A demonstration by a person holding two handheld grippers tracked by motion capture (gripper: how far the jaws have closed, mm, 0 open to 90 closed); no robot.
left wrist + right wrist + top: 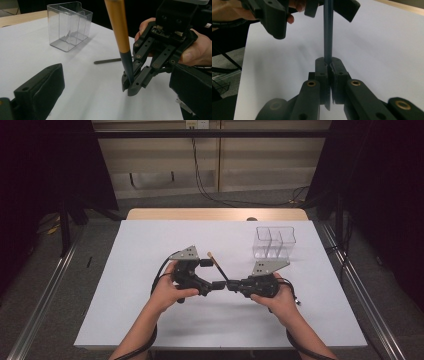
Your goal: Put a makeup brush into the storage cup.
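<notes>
1. Clearly the right gripper [234, 285] has its fingers [337, 72] closed on the brush [120, 35] by its dark end, keeping it raised above the bench [150, 240].
2. Meanwhile the left gripper [216, 285] is spread wide around it, likely for a handover.
3. Beyond stands the clear organiser [274, 241], probably its destination.

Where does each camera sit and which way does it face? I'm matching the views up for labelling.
High view: above the person's side, looking forward and down on the table; both forearms, left gripper, right gripper.
Left gripper view: on the left gripper, facing the right gripper clamping the pen.
Right gripper view: along its own shut jaws, pen rising between them.
Shared: pen; clear organizer.
</notes>
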